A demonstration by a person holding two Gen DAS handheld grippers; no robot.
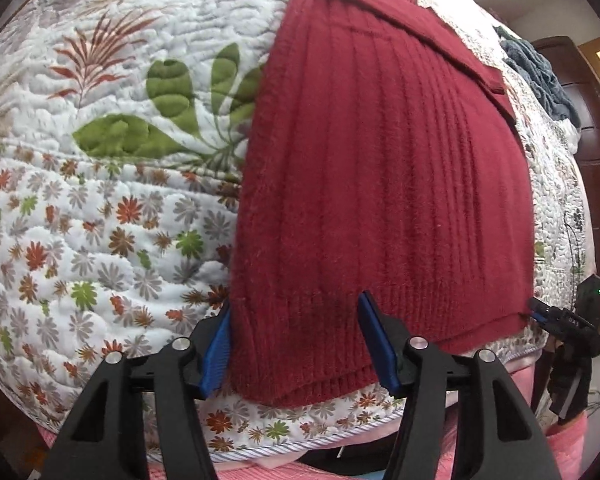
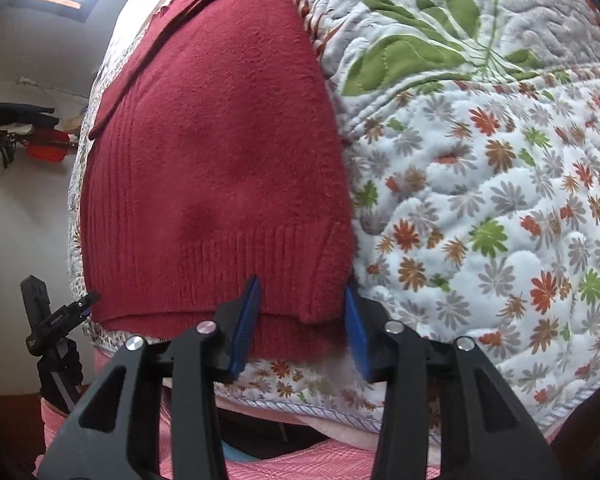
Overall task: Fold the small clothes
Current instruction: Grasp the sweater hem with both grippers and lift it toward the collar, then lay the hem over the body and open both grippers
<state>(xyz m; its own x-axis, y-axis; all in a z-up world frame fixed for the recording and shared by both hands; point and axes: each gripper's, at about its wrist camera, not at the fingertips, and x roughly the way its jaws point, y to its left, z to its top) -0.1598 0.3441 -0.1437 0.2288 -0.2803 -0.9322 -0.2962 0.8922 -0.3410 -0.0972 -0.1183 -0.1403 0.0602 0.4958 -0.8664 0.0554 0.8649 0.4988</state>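
A dark red knit sweater (image 1: 380, 180) (image 2: 220, 140) lies flat on a floral quilt (image 1: 100, 220) (image 2: 480, 200), ribbed hem towards me. One sleeve (image 1: 400, 12) is folded across its top. My left gripper (image 1: 296, 302) is open, its blue pads either side of the hem's left corner. My right gripper (image 2: 301, 286) is open around the hem's right corner. Each gripper shows small in the other view, the right gripper (image 1: 534, 308) and the left gripper (image 2: 86, 302) both at a hem corner.
A pile of blue-grey clothes (image 1: 540, 76) lies at the quilt's far right, beside dark wooden furniture (image 1: 596, 140). The quilt's edge and pink fabric (image 2: 300, 460) run just below the grippers. Dark and red items (image 2: 24, 128) hang on the white wall to the left.
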